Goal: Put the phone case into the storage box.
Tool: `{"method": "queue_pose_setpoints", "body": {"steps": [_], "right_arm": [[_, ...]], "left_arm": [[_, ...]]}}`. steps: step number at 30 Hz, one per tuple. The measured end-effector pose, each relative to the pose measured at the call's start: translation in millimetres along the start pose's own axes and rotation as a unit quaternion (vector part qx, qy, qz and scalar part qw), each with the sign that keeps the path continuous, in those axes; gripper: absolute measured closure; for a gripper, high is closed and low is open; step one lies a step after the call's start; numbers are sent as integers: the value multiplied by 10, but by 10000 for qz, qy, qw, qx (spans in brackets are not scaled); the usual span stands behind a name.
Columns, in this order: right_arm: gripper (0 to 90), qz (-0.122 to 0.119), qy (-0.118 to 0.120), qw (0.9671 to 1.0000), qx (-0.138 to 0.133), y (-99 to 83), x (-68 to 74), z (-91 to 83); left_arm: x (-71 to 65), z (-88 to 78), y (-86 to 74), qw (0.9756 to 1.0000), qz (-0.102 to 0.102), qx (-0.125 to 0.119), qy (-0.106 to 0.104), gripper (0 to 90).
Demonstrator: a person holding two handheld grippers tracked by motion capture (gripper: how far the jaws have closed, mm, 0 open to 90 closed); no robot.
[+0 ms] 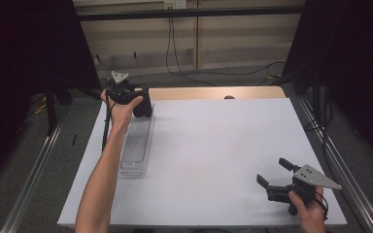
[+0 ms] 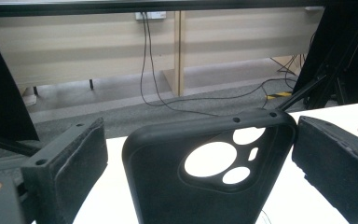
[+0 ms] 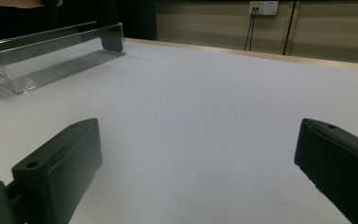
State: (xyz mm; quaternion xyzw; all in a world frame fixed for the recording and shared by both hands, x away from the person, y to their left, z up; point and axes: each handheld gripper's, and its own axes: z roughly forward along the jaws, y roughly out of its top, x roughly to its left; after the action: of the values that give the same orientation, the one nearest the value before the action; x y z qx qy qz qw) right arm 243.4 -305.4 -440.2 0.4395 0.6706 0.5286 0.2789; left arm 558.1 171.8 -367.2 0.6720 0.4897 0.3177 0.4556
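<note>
Black and rubbery, a phone case (image 2: 205,172) with a cluster of round camera cut-outs stands upright between the two padded jaws of the left gripper (image 2: 200,163), seen close in the left gripper view; the right pad sits against the case's edge while a visible gap separates the left pad from it, so the jaws are parted and whether they grip the case cannot be told. In the high view the left gripper (image 1: 135,103) is held at the far left of the white table (image 1: 213,155), over the far end of a long clear plastic tray (image 1: 137,145) that lies along the table's left side, the case (image 1: 143,108) dark at that end. The person's left forearm (image 1: 102,179) stretches up from the bottom edge. Near the front right corner, the right gripper (image 1: 274,174) rests low over the tabletop with its jaws spread wide and nothing between them, well apart from the tray. Cables trail across the floor beyond the table.
</note>
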Motion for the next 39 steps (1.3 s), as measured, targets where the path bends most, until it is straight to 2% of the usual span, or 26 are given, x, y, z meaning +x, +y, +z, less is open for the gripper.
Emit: {"method": "queue_pose_setpoints", "body": {"steps": [2,5,13,21,26,31,33,37,39], "right_arm": [[3,-2,-9,10000,-16,-1,-4,0],[3,-7,5,10000,-1,0,2,-2],[3,-4,1,10000,0,-5,-3,1],[2,-3,5,10000,-8,-2,3,-2],[3,-24,-6,10000,-34,0,4,-6],[3,-44,-12,10000,-55,4,5,-10],[3,-48,-17,10000,-55,2,4,-10],[3,-53,-17,10000,-52,4,4,-11],[3,-53,-8,10000,-62,6,6,-14]], "left_arm": [[1,9,-9,10000,-18,-11,-25,34],[-12,16,-18,9999,91,-30,-46,33],[-6,-6,6,9993,-72,-316,-197,31],[31,-85,62,9985,-29,-483,-254,18],[44,-128,83,9978,-103,-546,-362,18],[52,-180,110,9967,-29,-672,-457,16],[55,-197,121,9961,-78,-701,-533,16],[61,-245,136,9958,-58,-769,-490,15],[67,-278,138,9954,-47,-787,-536,15]]}}
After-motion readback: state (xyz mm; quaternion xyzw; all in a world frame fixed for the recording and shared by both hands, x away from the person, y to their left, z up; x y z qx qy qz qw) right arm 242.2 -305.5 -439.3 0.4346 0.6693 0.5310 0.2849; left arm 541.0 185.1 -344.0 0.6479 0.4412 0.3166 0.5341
